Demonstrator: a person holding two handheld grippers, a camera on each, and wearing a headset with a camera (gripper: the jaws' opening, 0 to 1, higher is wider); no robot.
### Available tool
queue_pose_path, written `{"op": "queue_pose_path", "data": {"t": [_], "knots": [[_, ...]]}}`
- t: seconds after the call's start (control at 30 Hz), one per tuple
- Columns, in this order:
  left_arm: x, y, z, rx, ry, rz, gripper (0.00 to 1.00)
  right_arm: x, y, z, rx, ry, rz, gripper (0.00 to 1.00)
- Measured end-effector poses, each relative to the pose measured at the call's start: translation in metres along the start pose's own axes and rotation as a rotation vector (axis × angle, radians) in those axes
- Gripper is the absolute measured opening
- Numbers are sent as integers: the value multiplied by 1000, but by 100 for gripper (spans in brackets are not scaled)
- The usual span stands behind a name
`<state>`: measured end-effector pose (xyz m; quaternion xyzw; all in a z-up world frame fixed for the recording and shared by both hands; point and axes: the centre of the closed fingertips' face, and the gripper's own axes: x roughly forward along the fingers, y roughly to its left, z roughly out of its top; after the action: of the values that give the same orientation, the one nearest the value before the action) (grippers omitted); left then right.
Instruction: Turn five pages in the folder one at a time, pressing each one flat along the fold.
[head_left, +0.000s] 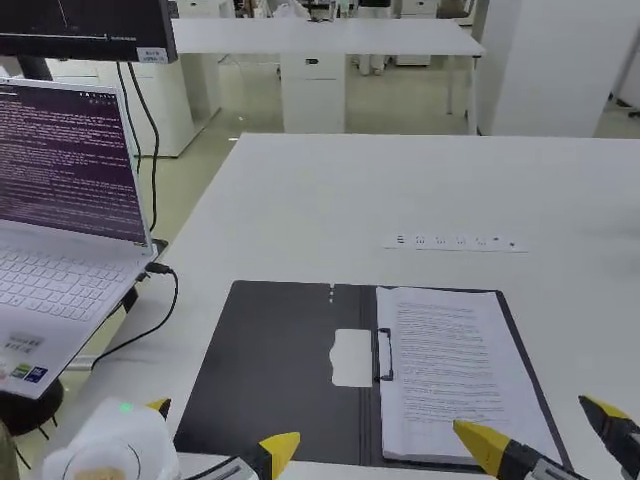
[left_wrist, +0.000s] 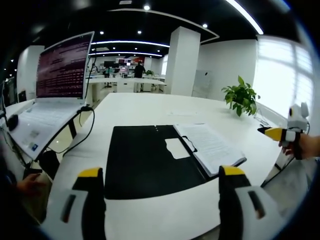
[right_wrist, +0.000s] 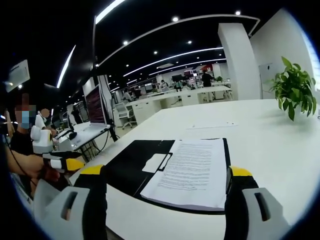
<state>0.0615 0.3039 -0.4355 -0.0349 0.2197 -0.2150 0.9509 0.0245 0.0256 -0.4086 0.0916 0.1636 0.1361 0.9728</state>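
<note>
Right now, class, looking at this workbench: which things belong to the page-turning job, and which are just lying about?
Part of the job: open black folder, stack of pages, left gripper, right gripper.

Just lying about: laptop, its cable, power strip, potted plant.

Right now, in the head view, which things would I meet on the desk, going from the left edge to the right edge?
laptop → black inner cover of the folder → white pocket → clip → stack of printed pages
</note>
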Motion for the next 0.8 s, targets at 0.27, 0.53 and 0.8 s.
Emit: {"op": "queue_pose_path", "data": {"t": [0.27,0.53,0.8], "knots": [[6,-1,3,4,-1,-6,96,-1,-6,-1,16,-6,-20,100],[1,0,3,-6,-6,5,96,-2,-7,-4,18,4,-21,100],[-3,-1,5,-17,-15,5,96,-7,-5,-5,8,5,-18,100]]}}
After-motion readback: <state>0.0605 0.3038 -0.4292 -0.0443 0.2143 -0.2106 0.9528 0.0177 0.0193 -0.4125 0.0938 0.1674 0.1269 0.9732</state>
